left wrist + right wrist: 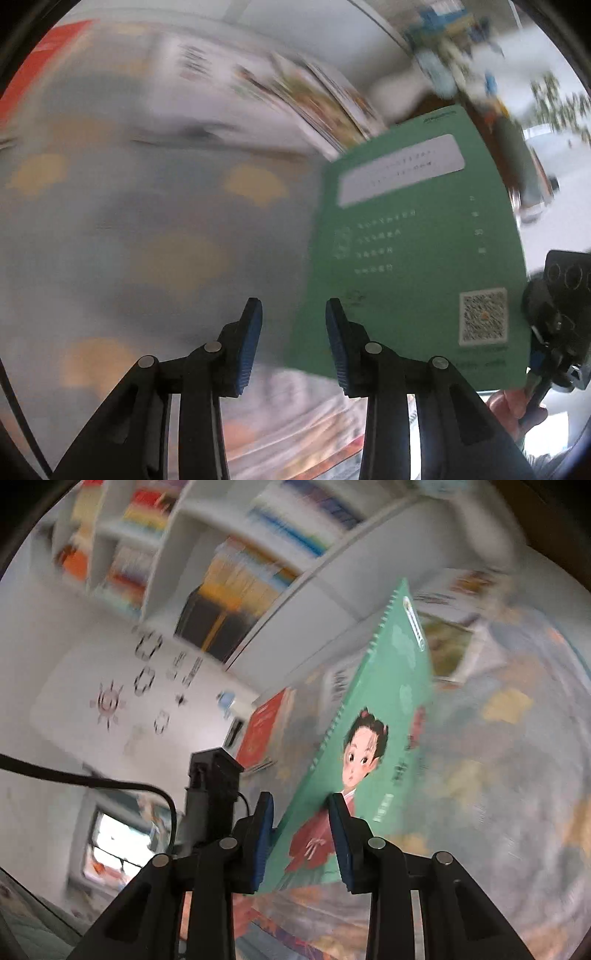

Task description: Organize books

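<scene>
Clearly, the right gripper (301, 836) is clamped on the lower edge of a thin green spiral-bound book with a cartoon girl in red on its cover (373, 738), its two blue-padded fingers (341, 843) pressing on either side so that the book stands tilted up off the surface, its far end leaning away. In the left wrist view the same green book shows its plain back (413, 240), with a pale label box and a square code printed on it, held at its lower right corner by the right gripper (543, 354). The left gripper (293, 343) is parted and holds nothing; its blue pads (249, 350) sit just beside the book's lower left edge, and contact cannot be told. Beneath both lies a grey patterned cloth with yellow leaf-like shapes (509, 775) covering the tabletop. Other picture books (325, 99) lie blurred beyond the green one, and a flat red book (264, 731) rests on the cloth to the left. Farther off stands a white bookshelf filled with colourful spines (236, 565), beside a white wall bearing dark drawn marks (147, 679).
</scene>
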Action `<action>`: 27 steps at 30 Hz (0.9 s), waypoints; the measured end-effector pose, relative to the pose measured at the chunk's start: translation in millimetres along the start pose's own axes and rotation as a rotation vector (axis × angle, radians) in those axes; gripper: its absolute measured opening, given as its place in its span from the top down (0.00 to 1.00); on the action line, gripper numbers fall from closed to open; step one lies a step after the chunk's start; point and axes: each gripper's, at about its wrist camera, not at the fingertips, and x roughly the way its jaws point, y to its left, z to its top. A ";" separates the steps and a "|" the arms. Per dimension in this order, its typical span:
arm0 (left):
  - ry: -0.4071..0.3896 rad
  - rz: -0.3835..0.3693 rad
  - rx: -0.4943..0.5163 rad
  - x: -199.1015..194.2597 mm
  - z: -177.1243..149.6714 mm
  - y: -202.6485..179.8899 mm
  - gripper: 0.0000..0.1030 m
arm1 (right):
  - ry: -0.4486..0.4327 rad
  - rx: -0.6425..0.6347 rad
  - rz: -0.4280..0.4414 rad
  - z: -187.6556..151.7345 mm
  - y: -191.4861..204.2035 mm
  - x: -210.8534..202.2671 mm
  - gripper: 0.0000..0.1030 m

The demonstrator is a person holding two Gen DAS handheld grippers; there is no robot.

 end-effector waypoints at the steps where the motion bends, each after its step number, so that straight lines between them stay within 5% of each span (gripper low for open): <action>1: -0.031 0.010 -0.033 -16.2 1.5 15.0 0.69 | 0.006 -0.020 -0.003 1.8 9.6 12.8 0.69; 9: -0.151 0.102 -0.150 -86.1 18.2 98.8 0.69 | 0.140 -0.011 0.014 6.0 33.7 109.7 0.69; 13: -0.097 0.092 -0.107 -72.6 26.1 105.6 0.69 | 0.189 -0.005 -0.123 -18.2 24.3 130.7 0.69; 19: 0.011 0.136 -0.028 -22.0 40.5 97.0 0.68 | 0.202 0.056 -0.443 -49.2 -18.4 129.1 0.69; 22: 0.033 0.205 -0.006 -5.8 47.4 93.9 0.68 | 0.177 0.098 -0.467 -56.6 -27.1 125.1 0.69; 27: 0.045 0.161 0.068 -2.6 47.4 88.4 0.69 | 0.150 0.026 -0.531 -72.5 -13.5 134.6 0.74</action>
